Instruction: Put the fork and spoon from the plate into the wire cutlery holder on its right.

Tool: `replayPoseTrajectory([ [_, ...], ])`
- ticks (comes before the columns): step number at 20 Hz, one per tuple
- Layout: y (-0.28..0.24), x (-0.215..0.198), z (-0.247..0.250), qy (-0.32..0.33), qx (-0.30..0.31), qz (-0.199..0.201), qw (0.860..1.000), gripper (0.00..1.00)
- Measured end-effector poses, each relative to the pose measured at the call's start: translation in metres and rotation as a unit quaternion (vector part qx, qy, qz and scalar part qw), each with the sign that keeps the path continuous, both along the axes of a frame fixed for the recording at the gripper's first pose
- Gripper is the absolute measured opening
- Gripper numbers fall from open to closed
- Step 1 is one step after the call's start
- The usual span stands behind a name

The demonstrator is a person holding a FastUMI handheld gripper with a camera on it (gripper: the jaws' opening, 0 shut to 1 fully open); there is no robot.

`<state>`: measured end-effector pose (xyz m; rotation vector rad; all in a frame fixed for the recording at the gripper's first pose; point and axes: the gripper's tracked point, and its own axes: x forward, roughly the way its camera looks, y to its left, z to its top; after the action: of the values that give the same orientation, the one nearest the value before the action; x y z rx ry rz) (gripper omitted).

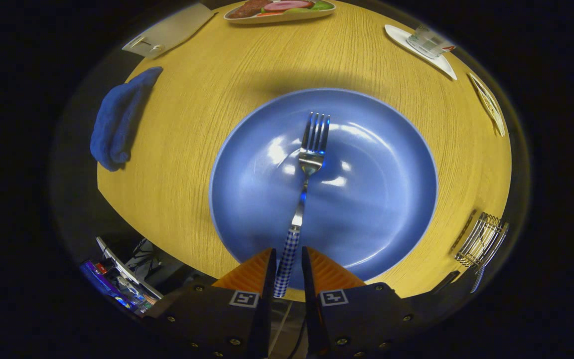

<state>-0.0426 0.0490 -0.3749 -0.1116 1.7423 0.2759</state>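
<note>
The gripper [287, 264] sits at the bottom centre of the frame, its fingers [252, 274] standing on either side of the fork's checked handle with a slim gap on the right side; whether both press on it cannot be told. The fork [304, 189] lies on the blue plate [381, 199] in the middle of the frame, tines pointing toward the top, handle end reaching over the plate's near rim between the fingers. The plate rests on the round wooden worktop [187, 164]. At the lower right, near the worktop's edge, stands the wire holder [481, 240], with a checked handle [477, 280] showing just below it. A blue cloth [117, 122] lies at the left. At the top sit a food dish [279, 10], a grey card [170, 31] and a glass [426, 41] on a white coaster [444, 64].
</note>
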Motion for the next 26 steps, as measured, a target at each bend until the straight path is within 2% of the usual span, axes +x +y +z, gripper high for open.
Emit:
replayPoseTrajectory([
  [5,-0.002,0.003,-0.001,0.001,-0.006,0.014,1.0,0.3],
  [7,-0.005,-0.004,-0.008,0.007,-0.007,0.018,1.0,0.12],
  [13,-0.014,-0.009,-0.001,0.013,-0.01,0.06,0.998,0.12],
  [19,-0.025,0.0,0.02,0.008,0.004,0.062,0.998,0.12],
  [22,-0.026,0.011,0.022,-0.001,0.014,0.05,0.999,0.12],
  [24,-0.029,0.015,0.023,-0.007,0.017,0.042,0.999,0.01],
  [26,-0.032,0.014,0.025,-0.006,0.019,0.045,0.999,0.01],
])
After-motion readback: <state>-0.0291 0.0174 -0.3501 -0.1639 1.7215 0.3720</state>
